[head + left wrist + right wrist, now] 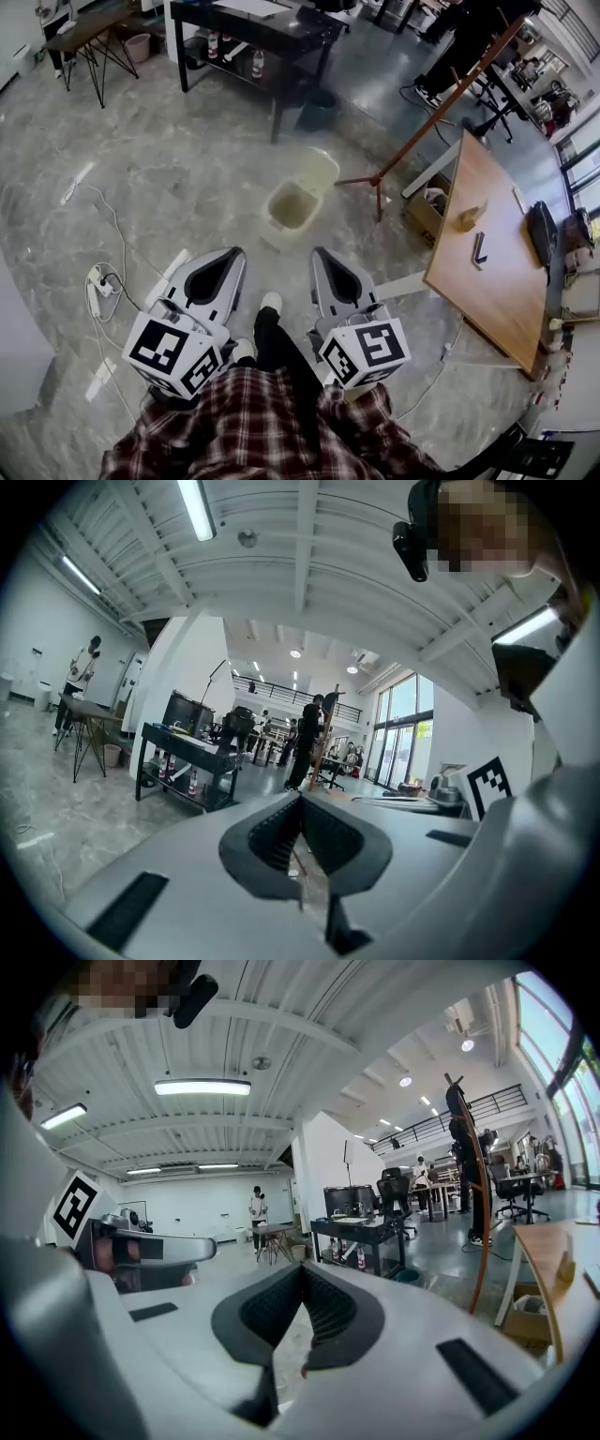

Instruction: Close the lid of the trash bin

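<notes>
Approach step, nothing touched yet. The bin [274, 217] stands open on the floor [169, 169] ahead of you, its lid [323, 169] tipped up and back on the far side and the hollow showing from above.

Left gripper [232, 253]: jaws pressed together at the tips, nothing between them; in the left gripper view [300, 797] only a sliver of floor shows through the gap behind the pads. Right gripper [319, 253]: the same, tips meeting and empty, as the right gripper view [302, 1271] shows.

Position: both grippers are held low near your body, one on each side of your leg, pointing forward. The bin sits beyond the tips and roughly on the line between the two, apart from both. The right tips look slightly nearer the lid's side. Neither gripper view shows the bin; both look out level across the room.

Next move, as I judge it: step or reach forward and take one gripper past the bin's rim to the back of the raised lid. Push it forward and down until it seats. Shut jaws should do for a push, so there is no need to spread them. Mind the wooden table [487, 234] close on the right as you lean in.
</notes>
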Demonstrator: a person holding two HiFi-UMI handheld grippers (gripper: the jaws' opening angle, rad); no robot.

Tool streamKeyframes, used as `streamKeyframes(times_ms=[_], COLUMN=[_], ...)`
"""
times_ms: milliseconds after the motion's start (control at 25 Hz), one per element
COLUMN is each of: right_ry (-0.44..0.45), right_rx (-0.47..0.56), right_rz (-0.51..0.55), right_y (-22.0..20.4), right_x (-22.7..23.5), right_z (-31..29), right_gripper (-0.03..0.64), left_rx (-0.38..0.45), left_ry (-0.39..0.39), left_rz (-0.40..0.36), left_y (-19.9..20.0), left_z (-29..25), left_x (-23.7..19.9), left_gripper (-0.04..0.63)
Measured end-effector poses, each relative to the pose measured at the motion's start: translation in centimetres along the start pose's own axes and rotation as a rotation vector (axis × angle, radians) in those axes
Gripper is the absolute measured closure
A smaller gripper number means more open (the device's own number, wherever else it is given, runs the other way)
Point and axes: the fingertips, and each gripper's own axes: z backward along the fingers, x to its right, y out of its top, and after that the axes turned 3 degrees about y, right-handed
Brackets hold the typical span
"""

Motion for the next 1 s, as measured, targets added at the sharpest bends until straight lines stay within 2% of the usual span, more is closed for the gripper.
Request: streamKeyframes(times_ms=[240, 520, 760, 1000], right_ry=[-0.007, -0.017, -0.029, -0.012], right_rx=[-0.024, -0.019, -0.017, -0.037], right_rz=[-0.023, -0.018, -0.026, -0.037], right_y=[0.2, 2.6, 5.3, 5.7], right_x=[4.1, 11.6, 18.6, 22.5], right_z=[-5.8, -13.7, -18.1, -21.2], right_gripper=[0.606, 0.606, 0.606, 0.606], left_rx=[-0.023, -0.041, -0.044, -0.055], left_ry=[0.001, -0.015, -0.027, -0.007], left_rz=[0.014, 0.017, 0.010, 0.011], left_y=[0.6, 2.3, 4.6, 5.3], left_z=[-6.2, -16.7, -25.0, -29.8], left_x=[-3.7, -7.9, -8.7, -9.8], left_gripper=[0.586, 0.586, 0.586, 0.586])
